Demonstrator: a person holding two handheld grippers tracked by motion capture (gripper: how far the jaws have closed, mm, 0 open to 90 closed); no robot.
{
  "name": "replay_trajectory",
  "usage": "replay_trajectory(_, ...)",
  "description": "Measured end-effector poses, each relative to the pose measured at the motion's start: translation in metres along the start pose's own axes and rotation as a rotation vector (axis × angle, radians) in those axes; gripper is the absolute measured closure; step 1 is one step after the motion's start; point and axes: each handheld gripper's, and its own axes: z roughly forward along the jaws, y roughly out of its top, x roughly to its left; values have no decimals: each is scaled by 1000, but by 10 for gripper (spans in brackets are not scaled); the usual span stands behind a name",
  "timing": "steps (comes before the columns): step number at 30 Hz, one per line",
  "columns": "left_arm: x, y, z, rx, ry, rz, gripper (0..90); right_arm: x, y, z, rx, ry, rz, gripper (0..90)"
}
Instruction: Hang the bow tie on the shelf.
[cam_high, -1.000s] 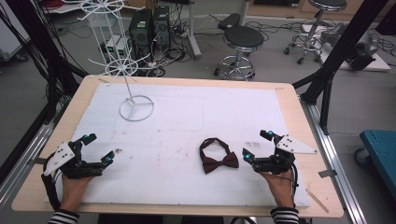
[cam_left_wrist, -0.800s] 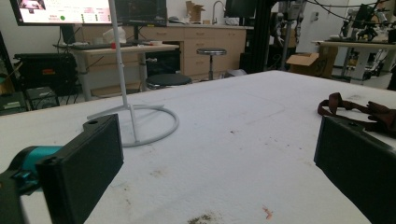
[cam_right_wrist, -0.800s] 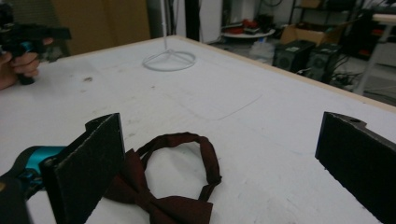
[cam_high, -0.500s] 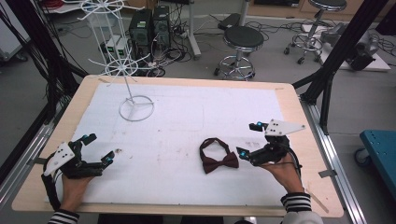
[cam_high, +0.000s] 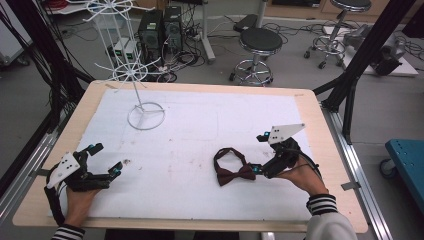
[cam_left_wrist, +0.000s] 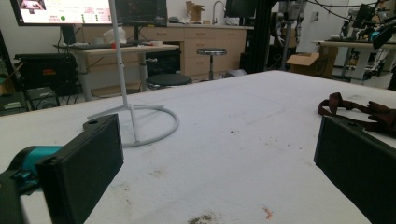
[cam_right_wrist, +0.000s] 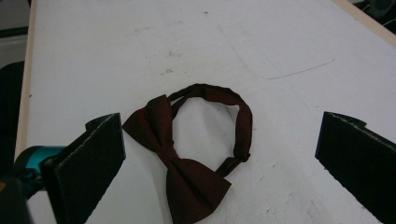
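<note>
Your right tool (cam_high: 261, 156) sits tipped over the dark red bow tie (cam_high: 231, 166) in the high view, its lower tip just beside the tie's right wing and its jaws spread wide, gripping nothing. That tilt looks chosen to bring the jaws down around the bow from the side. The tie lies flat on the white tabletop (cam_high: 200, 130), right of centre and toward your edge, with its neck strap looped out behind it. Your left tool (cam_high: 105, 160) rests low at the near left, well apart from the tie, jaws wide and empty; it seems parked there to stay out of the way. A white wire stand (cam_high: 137, 85) rises at the far left of the cover, possibly the place meant for the tie.

From the left gripper view, the two black jaws stand far apart with bare white cover between them. The stand's ring base (cam_left_wrist: 140, 122) sits ahead, and the bow tie (cam_left_wrist: 364, 108) shows off at the right edge, beyond the right jaw.

From the right gripper view, the bow tie (cam_right_wrist: 187, 154) lies squarely between the spread jaws, its knot and wings nearer the left jaw and the strap loop curving toward the middle. Nothing is touching it yet; judged from this framing, you are lined up for a pinch on the bow.
</note>
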Motion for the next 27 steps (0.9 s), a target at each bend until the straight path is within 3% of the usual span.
replay_trajectory(3,0,0,0,0,0,0,17,-3,2,4,31,23,-23,7)
replay_trajectory(6,0,0,0,0,0,0,17,-4,3,12,97,58,-51,7)
replay_trajectory(13,0,0,0,0,-1,0,17,-1,1,25,166,100,-99,8)
replay_trajectory(24,0,0,0,-3,0,-1,17,-1,-2,36,255,137,-118,48)
replay_trajectory(27,0,0,0,-3,0,-1,17,0,-4,43,302,146,-126,48)
